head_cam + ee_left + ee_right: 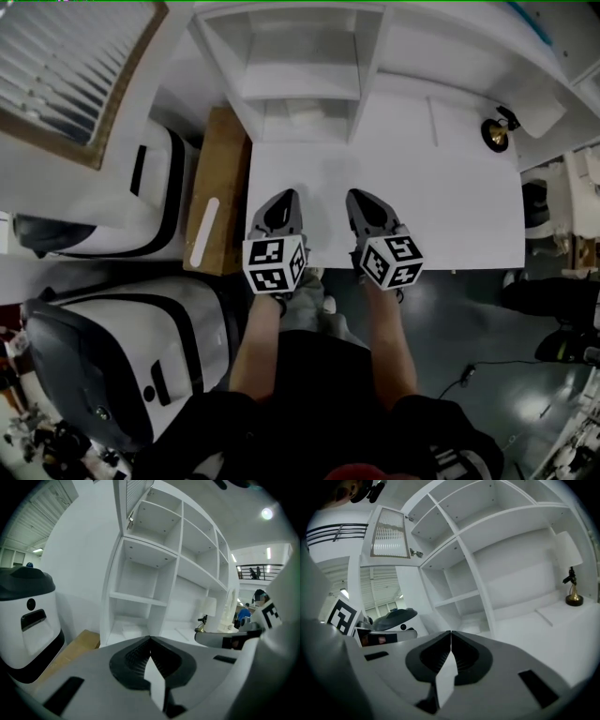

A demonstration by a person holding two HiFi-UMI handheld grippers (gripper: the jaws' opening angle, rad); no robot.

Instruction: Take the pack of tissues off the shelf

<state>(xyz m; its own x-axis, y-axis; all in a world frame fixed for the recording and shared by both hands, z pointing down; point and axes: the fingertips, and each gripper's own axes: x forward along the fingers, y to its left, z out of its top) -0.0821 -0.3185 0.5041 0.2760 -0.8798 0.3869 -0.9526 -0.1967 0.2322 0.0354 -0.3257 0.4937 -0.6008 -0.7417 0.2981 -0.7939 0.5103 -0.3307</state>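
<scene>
A flat white pack of tissues [305, 114] lies on the floor of the lowest compartment of the white shelf unit [370, 70] at the back of the white desk [450, 216]. The left gripper view shows the pack [131, 630] faintly, straight ahead and far off. My left gripper [286, 199] and right gripper [359, 197] hover side by side over the desk's front part, well short of the shelf. Both are shut with nothing between the fingers; the tips meet in the left gripper view [150, 638] and the right gripper view [451, 632].
A small gold-based lamp [495, 133] stands at the desk's back right. A brown cardboard box [217, 187] sits beside the desk's left edge, with white and black machines [112, 202] further left. A louvred cabinet door [66, 66] hangs open at the upper left.
</scene>
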